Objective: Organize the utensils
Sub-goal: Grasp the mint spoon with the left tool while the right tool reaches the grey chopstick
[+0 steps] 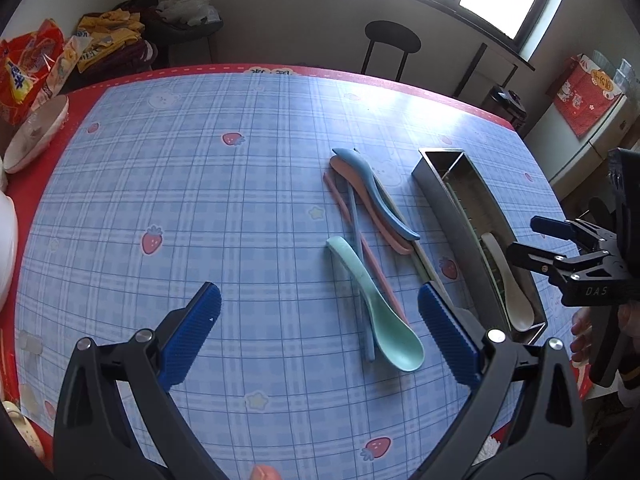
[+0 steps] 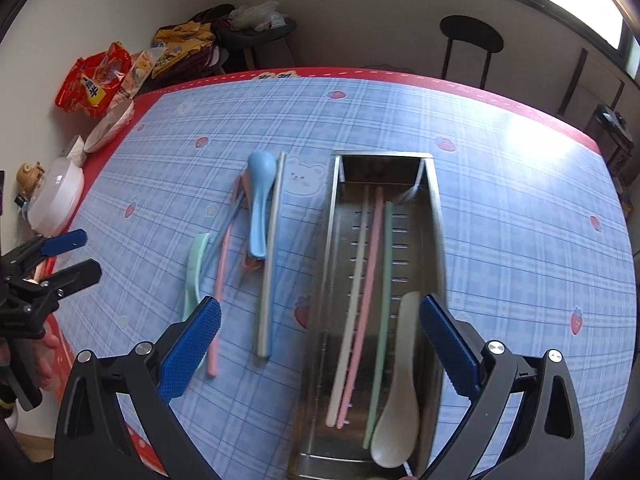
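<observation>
A long steel tray lies on the blue plaid cloth; it also shows in the left wrist view. In it lie a white spoon, a white chopstick, a pink one and a green one. Left of the tray lie a blue spoon, a mint spoon, a pink spoon under the blue one, and loose pink, blue and grey-green chopsticks. My left gripper is open and empty above the mint spoon. My right gripper is open and empty over the tray's near end.
A white bowl, snack bags and a white lidded container sit along the table's left edge. A black stool stands behind the far edge. The red table border runs around the cloth.
</observation>
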A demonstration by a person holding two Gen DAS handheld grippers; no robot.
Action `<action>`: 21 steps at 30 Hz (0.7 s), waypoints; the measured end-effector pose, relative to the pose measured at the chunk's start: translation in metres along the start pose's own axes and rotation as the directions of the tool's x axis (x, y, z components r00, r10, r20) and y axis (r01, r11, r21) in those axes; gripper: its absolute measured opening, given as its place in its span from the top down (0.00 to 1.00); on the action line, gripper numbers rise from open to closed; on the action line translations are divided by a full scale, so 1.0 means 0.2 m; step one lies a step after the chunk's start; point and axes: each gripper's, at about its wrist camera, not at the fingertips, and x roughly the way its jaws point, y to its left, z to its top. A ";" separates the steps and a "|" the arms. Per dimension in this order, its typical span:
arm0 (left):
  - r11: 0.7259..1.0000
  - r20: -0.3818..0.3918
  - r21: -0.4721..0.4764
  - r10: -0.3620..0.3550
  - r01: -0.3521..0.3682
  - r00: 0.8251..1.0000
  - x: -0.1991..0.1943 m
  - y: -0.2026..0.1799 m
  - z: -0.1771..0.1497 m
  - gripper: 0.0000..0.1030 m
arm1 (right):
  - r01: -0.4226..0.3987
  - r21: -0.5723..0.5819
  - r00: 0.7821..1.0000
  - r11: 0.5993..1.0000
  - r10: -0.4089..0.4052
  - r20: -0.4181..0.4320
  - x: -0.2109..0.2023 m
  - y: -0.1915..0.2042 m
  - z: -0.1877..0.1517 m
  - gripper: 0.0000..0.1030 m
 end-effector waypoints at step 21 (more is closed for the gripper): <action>0.992 -0.112 -0.078 -0.111 0.103 0.987 0.28 0.06 -0.02 0.35 | -0.049 -0.091 0.996 0.995 0.042 -0.077 0.22 0.18 0.14 0.38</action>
